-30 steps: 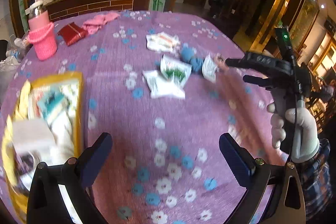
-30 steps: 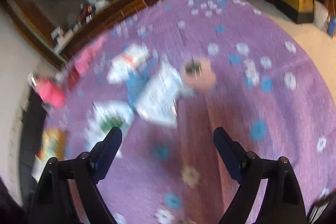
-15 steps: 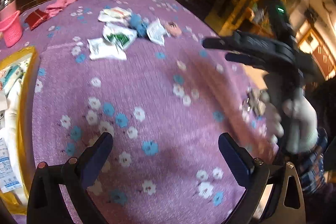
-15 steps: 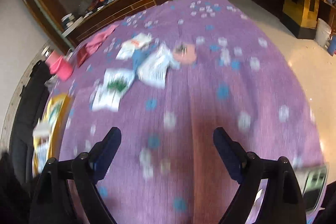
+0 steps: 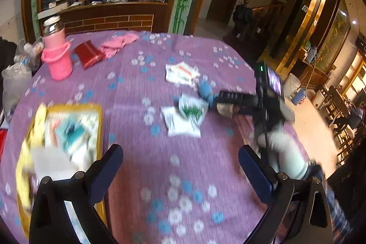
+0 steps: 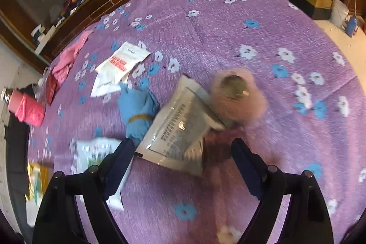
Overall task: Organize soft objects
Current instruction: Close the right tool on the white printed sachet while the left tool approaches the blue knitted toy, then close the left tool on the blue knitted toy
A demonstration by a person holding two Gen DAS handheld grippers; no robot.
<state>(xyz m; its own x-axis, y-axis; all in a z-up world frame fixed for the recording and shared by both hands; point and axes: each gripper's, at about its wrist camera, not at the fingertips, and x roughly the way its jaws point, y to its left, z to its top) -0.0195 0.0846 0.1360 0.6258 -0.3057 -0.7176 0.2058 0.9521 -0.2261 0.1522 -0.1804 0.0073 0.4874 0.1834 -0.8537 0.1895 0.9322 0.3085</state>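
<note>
Between closing right gripper (image 6: 180,161) jaws, gray pouch (image 6: 180,127).

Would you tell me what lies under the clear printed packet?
The clear printed packet overlaps the blue cloth bundle and the pink fluffy item; beneath its middle stays hidden.

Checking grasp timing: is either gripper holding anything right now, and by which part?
Nothing is held. The left gripper is open over bare cloth; the right gripper, jaws closing, has reached the grey packet without gripping it.
</note>
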